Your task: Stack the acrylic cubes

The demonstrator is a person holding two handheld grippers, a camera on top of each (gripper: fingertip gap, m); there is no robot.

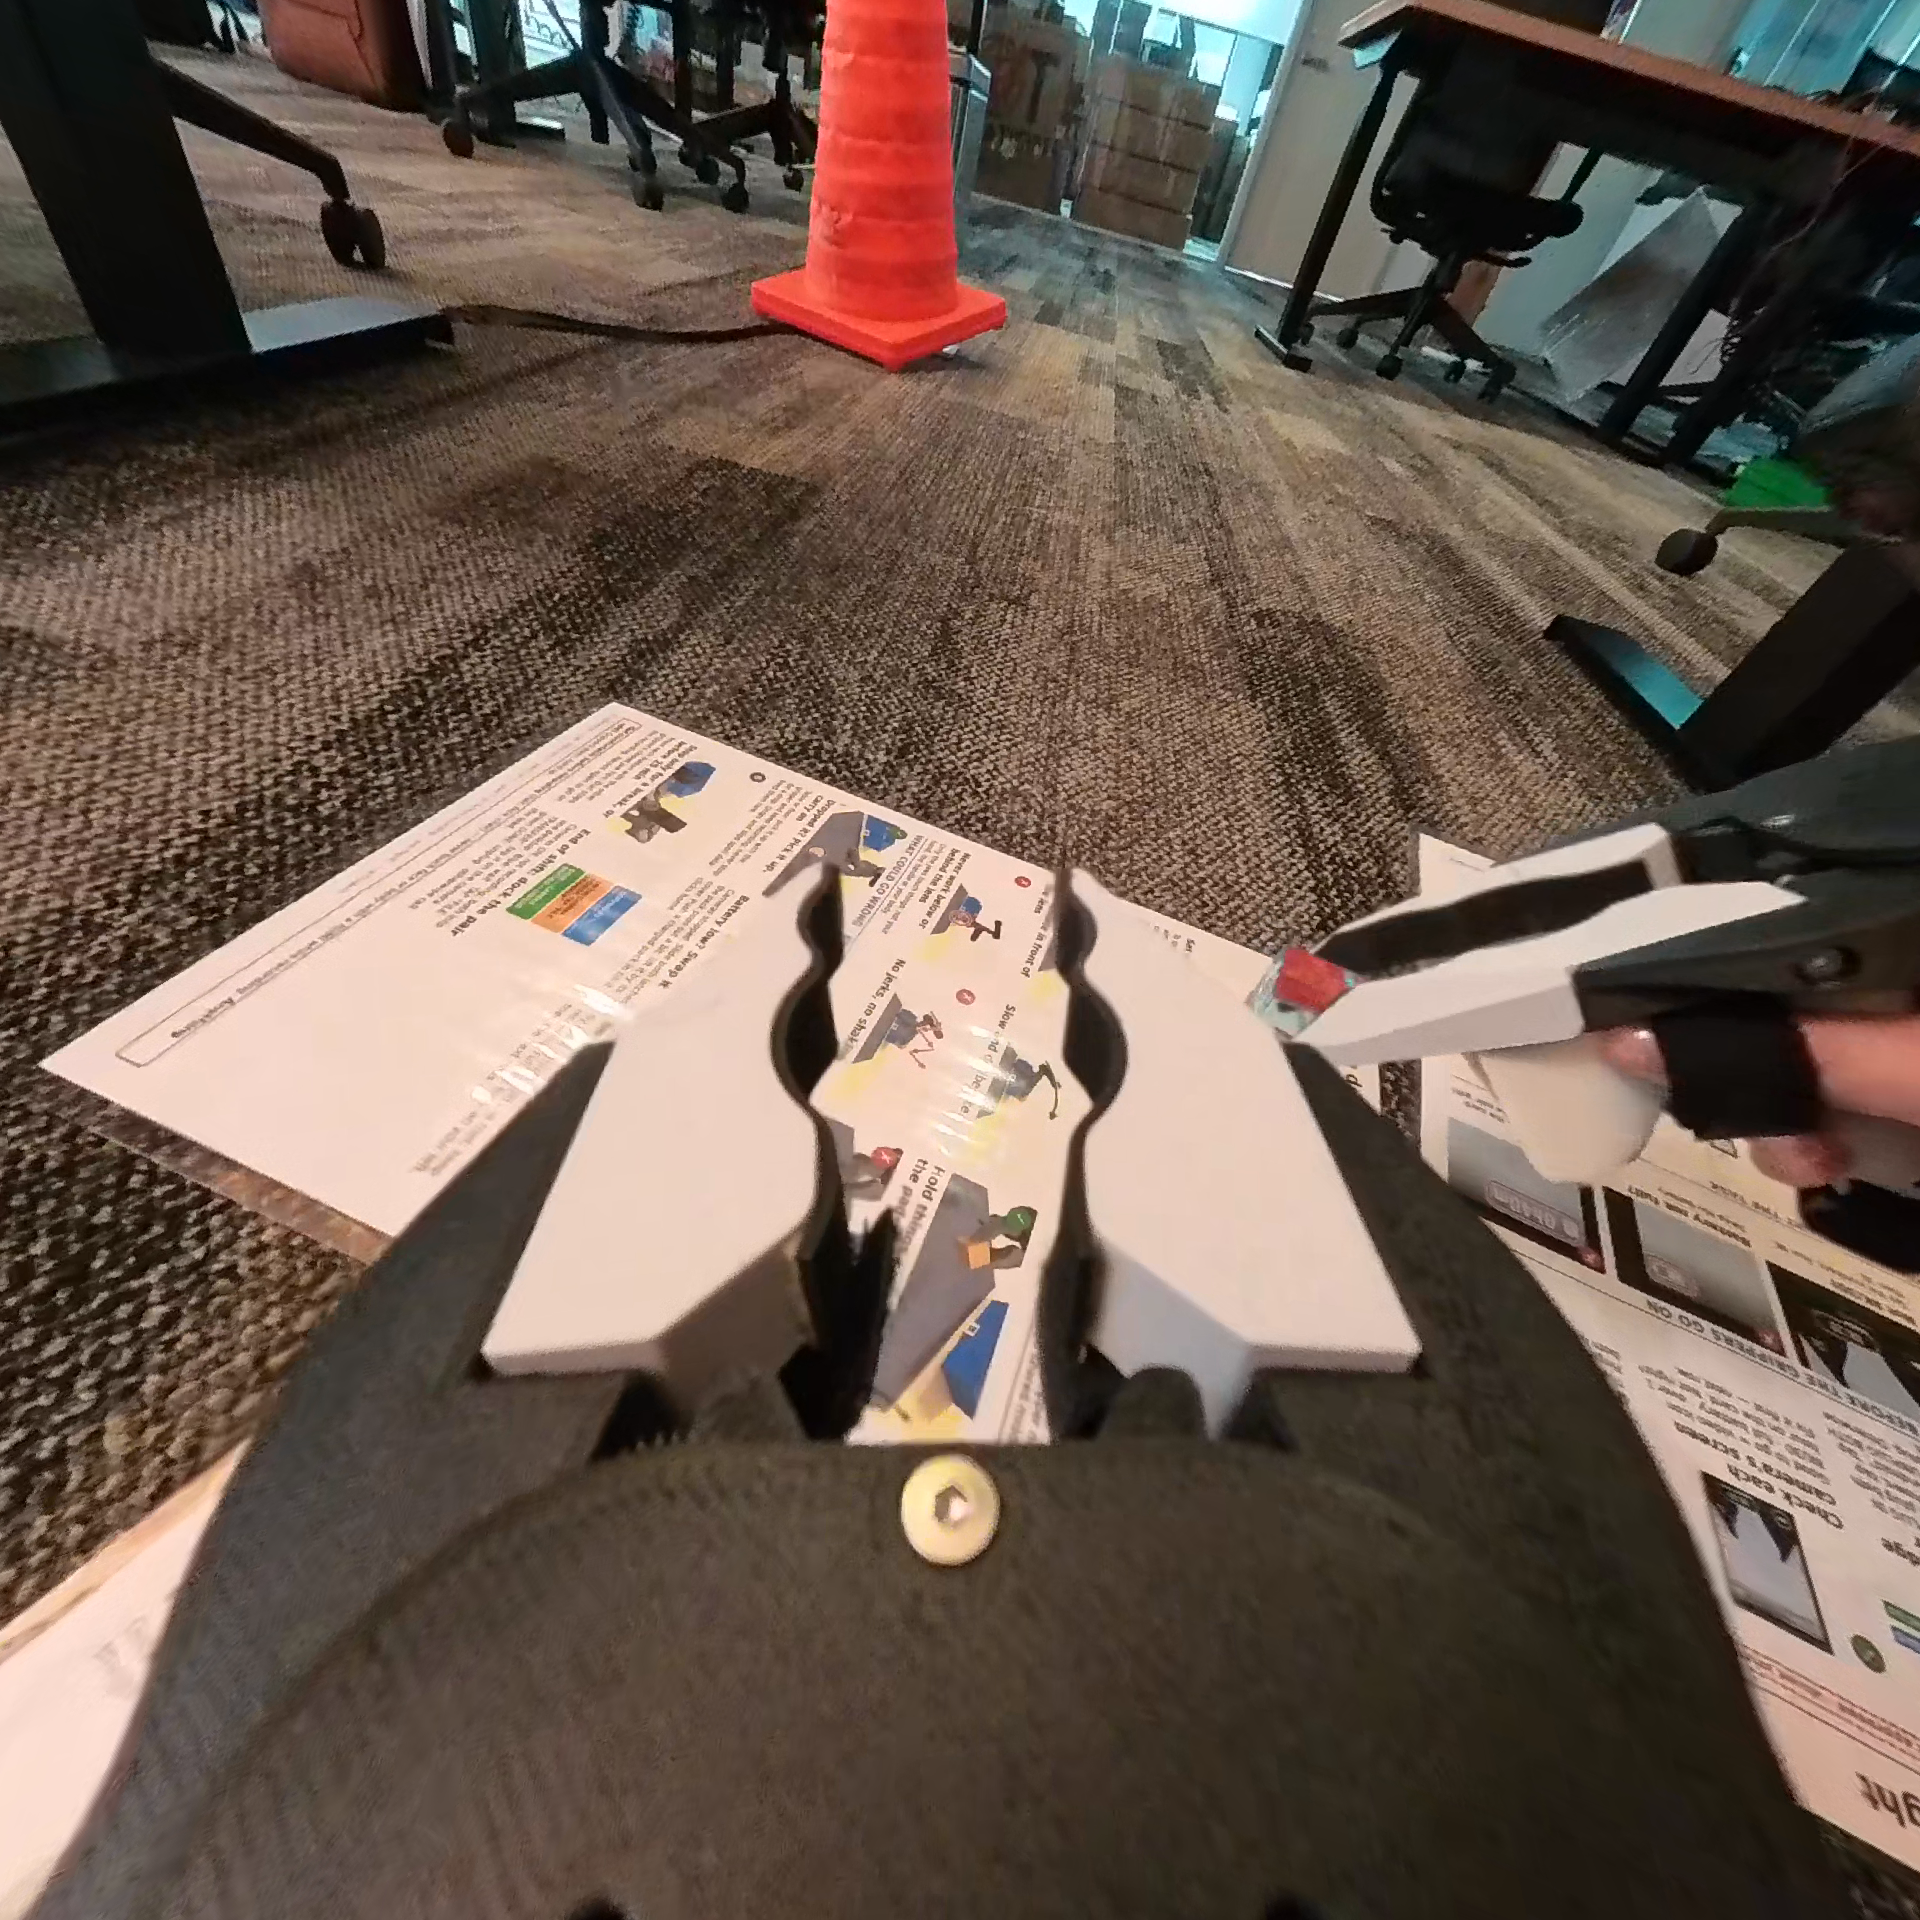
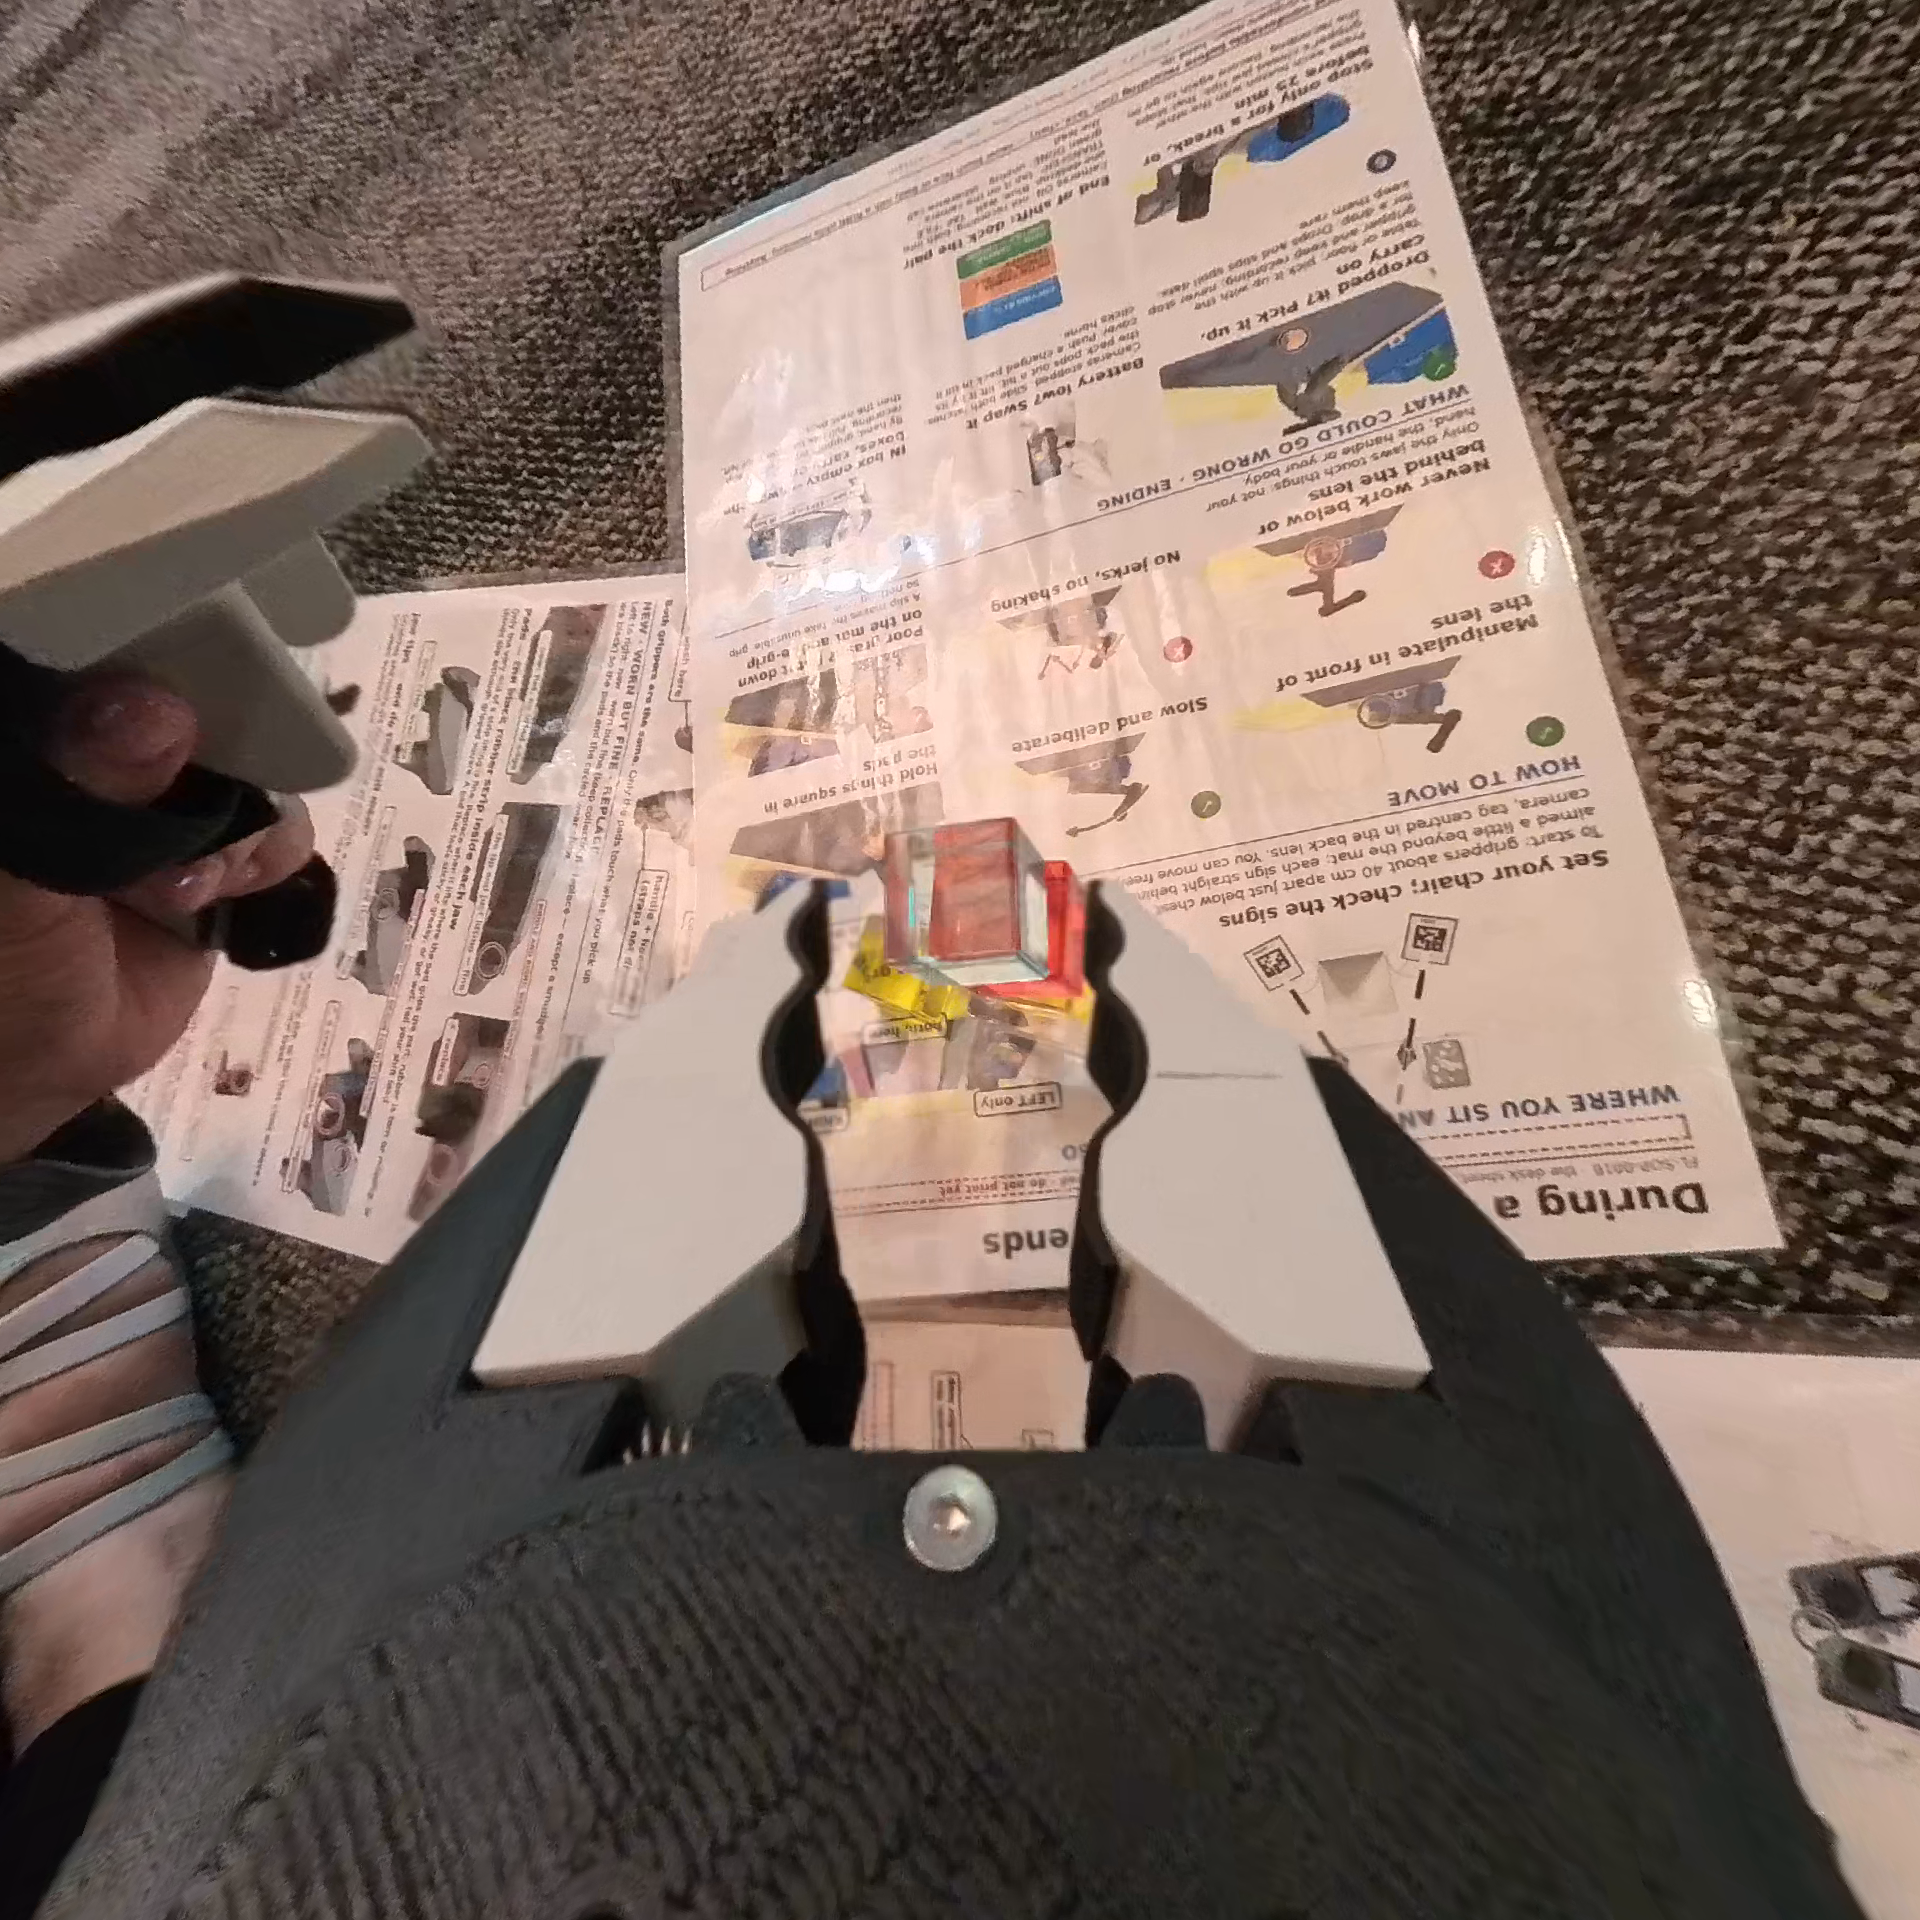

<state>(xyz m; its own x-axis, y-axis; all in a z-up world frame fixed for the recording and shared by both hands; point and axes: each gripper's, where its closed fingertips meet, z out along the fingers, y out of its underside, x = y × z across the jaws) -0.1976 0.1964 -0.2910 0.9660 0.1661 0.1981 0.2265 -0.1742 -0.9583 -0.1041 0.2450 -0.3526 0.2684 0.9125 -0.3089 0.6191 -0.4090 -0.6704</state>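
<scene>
Grey-brown office carpet (image 1: 935, 582) with printed sheets lying flat on it; orange traffic cone (image 1: 883, 177) and desk and chair legs stand well beyond. Landmark: laminated instruction sheet (image 2: 1299, 499), (image 1: 343, 997).

Left gripper (image 1: 945, 894): low over the laminated sheet, jaws apart, only the printed page showing between the fingers. Nothing gripped.

Right gripper (image 2: 951, 914), (image 1: 1311, 997): over the near part of the laminated sheet. A small clear cube with a red face (image 2: 966, 899), (image 1: 1299, 987) sits at its fingertips. Right-hand pad (image 2: 1101, 935) looks to be against the cube's red side; a gap shows between the left-hand pad (image 2: 805, 940) and the cube. Cannot tell whether it is clamped.

A second printed sheet (image 2: 436, 883) lies just left of the laminated one, partly tucked under it. A hand (image 2: 114, 852) in a black strap holds the left gripper's handle.
</scene>
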